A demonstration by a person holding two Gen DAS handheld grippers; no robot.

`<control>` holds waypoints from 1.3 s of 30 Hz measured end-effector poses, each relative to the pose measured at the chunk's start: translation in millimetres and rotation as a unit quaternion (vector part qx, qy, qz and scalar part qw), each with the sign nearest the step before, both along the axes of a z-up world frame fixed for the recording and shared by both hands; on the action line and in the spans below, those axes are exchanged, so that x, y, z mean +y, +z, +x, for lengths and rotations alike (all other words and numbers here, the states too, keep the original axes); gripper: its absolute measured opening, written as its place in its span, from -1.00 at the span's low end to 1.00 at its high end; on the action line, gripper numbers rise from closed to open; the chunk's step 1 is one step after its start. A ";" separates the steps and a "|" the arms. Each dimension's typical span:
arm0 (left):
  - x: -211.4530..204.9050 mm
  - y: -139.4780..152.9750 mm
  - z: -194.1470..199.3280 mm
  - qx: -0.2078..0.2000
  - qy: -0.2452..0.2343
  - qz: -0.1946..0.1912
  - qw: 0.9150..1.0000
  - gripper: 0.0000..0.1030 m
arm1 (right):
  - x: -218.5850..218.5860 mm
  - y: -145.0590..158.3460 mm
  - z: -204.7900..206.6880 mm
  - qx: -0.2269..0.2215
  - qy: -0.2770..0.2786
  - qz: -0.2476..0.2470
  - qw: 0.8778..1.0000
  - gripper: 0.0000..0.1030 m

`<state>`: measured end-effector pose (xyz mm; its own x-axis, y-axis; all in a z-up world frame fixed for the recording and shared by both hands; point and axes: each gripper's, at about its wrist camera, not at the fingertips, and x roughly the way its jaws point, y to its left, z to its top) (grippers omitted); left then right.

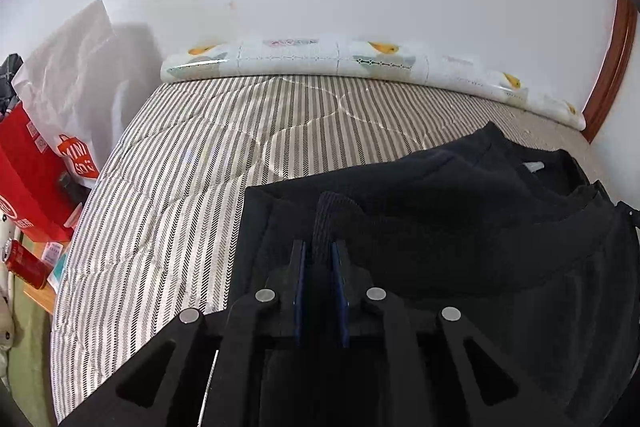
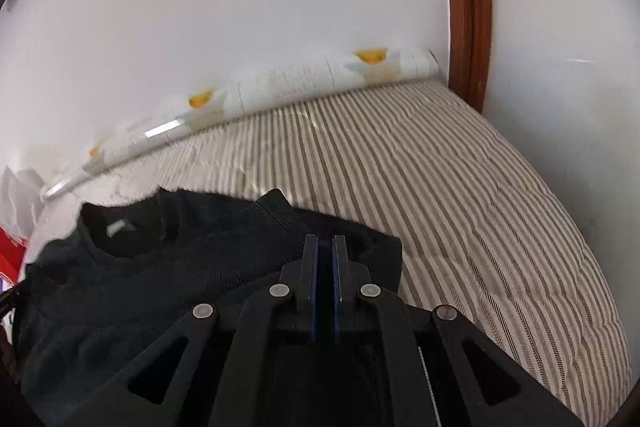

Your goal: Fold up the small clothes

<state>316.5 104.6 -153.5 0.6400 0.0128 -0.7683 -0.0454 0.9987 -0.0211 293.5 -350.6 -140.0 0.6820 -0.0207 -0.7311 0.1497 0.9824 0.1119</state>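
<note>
A black sweater (image 1: 460, 211) is spread on a striped mattress (image 1: 192, 163), its collar and neck label turned toward the far edge where a patterned roll (image 1: 360, 61) lies against the wall. The garment sits on the near half of the mattress, closer to the right edge than the left.

The left gripper (image 1: 320, 255) is clenched on a ribbed strip of the sweater, seemingly a cuff or sleeve end, which stands up between the jaws. In the right wrist view, the right gripper (image 2: 325, 247) is seen with its jaws drawn nearly together over the sweater's right side; dark cloth lies directly under and between them, but whether a layer is actually pinched cannot be told.

The coming move is judged to turn on one relation: the sweater's long axis runs away from both tools toward the far edge, with the collar far and the hem near. The left tool is at the garment's left border, the right tool at its right border, so each is nearer its own sleeve. A fold of the sides inward across that axis seems the step in hand.

Off the left edge of the mattress, a red bag (image 1: 28, 171) and a white bag (image 1: 76, 83) are seen; their contents are hidden. A red can (image 1: 26, 263) lies below them on a wooden surface.
</note>
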 end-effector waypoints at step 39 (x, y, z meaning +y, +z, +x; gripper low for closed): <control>99.7 -15.9 -252.2 0.042 0.021 -0.094 0.995 -0.34 | 362.3 5.2 -175.0 0.022 0.312 -0.151 0.938 -0.12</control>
<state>64.3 204.3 -169.4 0.5759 -0.1101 -0.8101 -0.0966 0.9748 -0.2012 118.5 11.7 -134.8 0.5995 0.1616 -0.7839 -0.4671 0.8660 -0.1787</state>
